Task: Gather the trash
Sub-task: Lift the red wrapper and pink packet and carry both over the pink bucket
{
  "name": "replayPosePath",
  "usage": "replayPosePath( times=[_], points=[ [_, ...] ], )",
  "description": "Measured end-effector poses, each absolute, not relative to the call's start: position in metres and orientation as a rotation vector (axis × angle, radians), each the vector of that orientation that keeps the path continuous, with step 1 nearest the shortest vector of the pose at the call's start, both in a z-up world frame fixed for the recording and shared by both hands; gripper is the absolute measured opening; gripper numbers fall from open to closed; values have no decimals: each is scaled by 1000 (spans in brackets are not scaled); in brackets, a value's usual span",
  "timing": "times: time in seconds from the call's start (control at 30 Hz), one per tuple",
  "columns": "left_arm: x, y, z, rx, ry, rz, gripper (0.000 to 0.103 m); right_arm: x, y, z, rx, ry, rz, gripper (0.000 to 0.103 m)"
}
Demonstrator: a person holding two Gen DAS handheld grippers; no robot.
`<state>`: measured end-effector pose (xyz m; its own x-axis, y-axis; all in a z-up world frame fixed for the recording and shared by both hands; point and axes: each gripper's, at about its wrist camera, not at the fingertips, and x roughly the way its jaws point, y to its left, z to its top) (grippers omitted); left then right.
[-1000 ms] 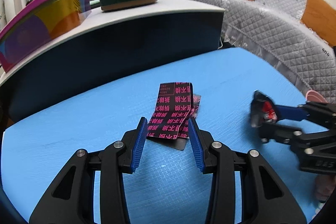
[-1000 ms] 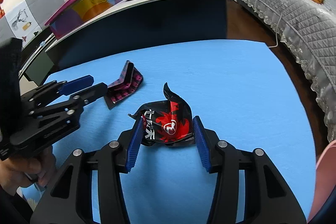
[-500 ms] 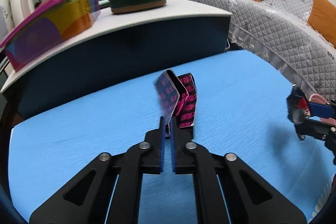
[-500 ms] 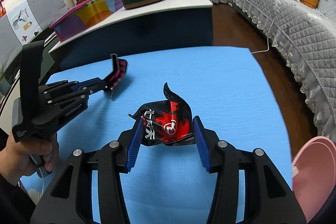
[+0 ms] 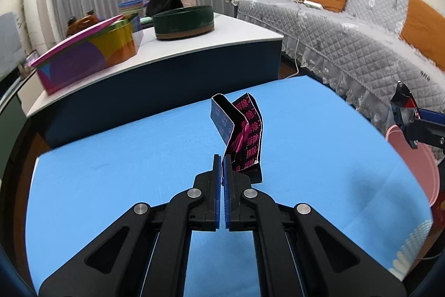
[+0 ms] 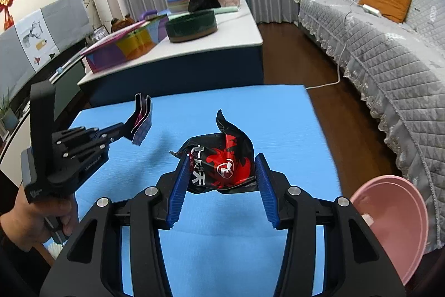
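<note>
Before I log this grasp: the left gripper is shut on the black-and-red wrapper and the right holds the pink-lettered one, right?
Swapped. The left gripper is shut on the pink-lettered wrapper, seen in the left wrist view; the right gripper holds the black-and-red wrapper.

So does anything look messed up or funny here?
Both bits of trash look crumpled. The black and pink wrapper is bent in a sharp fold, pinched in the left tool above the blue table. The black and red snack bag in the right tool is torn open, with a ragged flap sticking up.
</note>
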<state>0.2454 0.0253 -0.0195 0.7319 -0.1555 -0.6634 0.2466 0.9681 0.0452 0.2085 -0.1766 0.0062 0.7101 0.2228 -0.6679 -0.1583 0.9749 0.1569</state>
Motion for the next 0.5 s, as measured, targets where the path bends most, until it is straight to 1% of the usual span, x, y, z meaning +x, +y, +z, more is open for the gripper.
replayPosePath(
  times=[0.3, 0.5],
  points=[
    [197, 16, 9, 53, 666, -184, 2, 166, -205, 46, 134, 697, 162, 48],
    [167, 4, 24, 13, 632, -171, 2, 135, -217, 53, 148, 645, 153, 48]
  ],
)
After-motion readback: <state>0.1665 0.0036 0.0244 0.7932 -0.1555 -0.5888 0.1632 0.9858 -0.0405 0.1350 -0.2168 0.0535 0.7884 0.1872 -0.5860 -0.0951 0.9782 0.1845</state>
